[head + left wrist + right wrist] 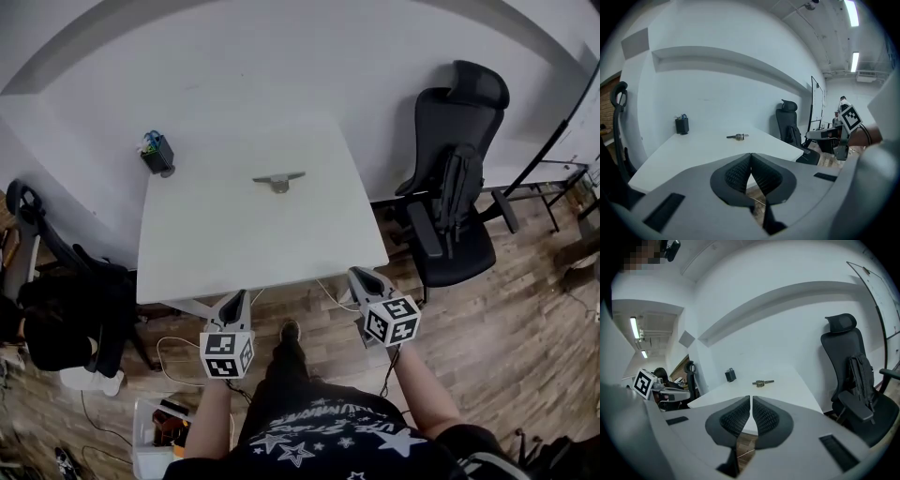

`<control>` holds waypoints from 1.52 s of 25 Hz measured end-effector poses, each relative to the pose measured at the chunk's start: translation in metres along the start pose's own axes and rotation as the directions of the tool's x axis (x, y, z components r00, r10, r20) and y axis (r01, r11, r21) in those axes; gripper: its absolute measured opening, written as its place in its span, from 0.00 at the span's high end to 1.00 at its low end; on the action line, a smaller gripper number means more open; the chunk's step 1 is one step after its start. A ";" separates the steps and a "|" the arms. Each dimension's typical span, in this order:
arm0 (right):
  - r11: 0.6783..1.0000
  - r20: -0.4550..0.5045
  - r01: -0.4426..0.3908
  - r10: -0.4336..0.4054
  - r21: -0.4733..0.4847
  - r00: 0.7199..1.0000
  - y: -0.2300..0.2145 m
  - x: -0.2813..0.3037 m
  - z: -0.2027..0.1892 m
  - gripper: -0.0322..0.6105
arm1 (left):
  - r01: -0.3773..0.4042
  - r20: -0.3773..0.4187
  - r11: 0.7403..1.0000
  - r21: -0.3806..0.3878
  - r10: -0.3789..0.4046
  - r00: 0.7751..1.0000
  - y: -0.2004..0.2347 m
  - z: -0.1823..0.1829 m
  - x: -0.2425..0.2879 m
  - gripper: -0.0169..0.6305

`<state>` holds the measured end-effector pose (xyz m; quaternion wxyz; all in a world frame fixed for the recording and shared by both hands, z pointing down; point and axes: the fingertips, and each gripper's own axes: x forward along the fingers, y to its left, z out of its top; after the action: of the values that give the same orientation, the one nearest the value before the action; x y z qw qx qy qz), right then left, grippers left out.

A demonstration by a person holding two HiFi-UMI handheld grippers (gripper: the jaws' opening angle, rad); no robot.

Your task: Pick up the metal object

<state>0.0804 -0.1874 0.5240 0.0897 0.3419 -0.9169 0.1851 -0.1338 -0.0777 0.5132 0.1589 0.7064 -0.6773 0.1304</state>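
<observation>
The metal object (279,180), a small grey T-shaped piece, lies on the white table (216,253) toward its far middle. The same metal object (738,136) shows small and far off in the left gripper view, and the metal object (762,382) likewise in the right gripper view. My left gripper (234,302) hangs just off the table's near edge, shut with nothing in it. My right gripper (364,278) is held near the table's front right corner, also shut and empty. Both are well short of the object.
A small black pen holder (157,153) stands at the table's far left corner. A black office chair (454,187) is to the right of the table. Another black chair (56,281) and a box (159,431) of items stand on the wooden floor at left. Cables lie under the table.
</observation>
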 end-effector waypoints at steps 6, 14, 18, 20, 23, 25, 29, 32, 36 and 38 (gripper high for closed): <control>1.000 -0.015 0.029 -0.029 0.005 0.999 -0.019 0.064 0.023 0.87 | 0.038 -0.005 0.999 0.010 -0.038 0.999 0.036 0.029 0.064 0.94; 0.998 -0.019 0.065 -0.065 0.027 0.998 -0.037 0.136 0.046 0.87 | 0.094 -0.020 0.995 0.036 -0.093 0.995 0.079 0.061 0.136 0.94; 0.995 -0.020 0.091 -0.091 0.035 0.996 -0.049 0.156 0.055 0.87 | 0.122 -0.022 0.991 0.057 -0.121 0.992 0.091 0.075 0.166 0.94; 0.994 -0.018 0.105 -0.104 0.040 0.994 -0.055 0.165 0.060 0.87 | 0.137 -0.018 0.988 0.077 -0.136 0.991 0.097 0.083 0.180 0.94; 0.992 -0.015 0.124 -0.123 0.039 0.992 -0.061 0.181 0.067 0.87 | 0.191 -0.013 0.975 0.116 -0.191 0.982 0.101 0.095 0.201 0.94; 0.990 -0.018 0.138 -0.137 0.039 0.990 -0.066 0.191 0.071 0.87 | 0.231 -0.016 0.964 0.135 -0.231 0.973 0.102 0.103 0.217 0.94; 0.985 -0.023 0.167 -0.166 0.032 0.986 -0.076 0.207 0.079 0.87 | 0.234 -0.042 0.945 0.228 -0.230 0.972 0.110 0.112 0.253 0.94; 0.981 -0.027 0.190 -0.189 0.031 0.982 -0.085 0.216 0.084 0.87 | 0.223 -0.048 0.914 0.340 -0.220 0.974 0.112 0.119 0.281 0.91; 0.974 -0.043 0.224 -0.222 0.038 0.974 -0.100 0.223 0.083 0.87 | 0.256 -0.095 0.834 0.489 -0.241 0.966 0.101 0.117 0.315 0.70; 0.970 -0.054 0.238 -0.236 0.046 0.970 -0.107 0.226 0.081 0.87 | 0.270 -0.136 0.777 0.568 -0.235 0.962 0.096 0.110 0.329 0.65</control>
<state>-0.0213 -0.4283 0.5453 0.1242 0.4466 -0.8620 0.2052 -0.2169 -0.4259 0.5487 -0.0294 0.8013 -0.4990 0.3288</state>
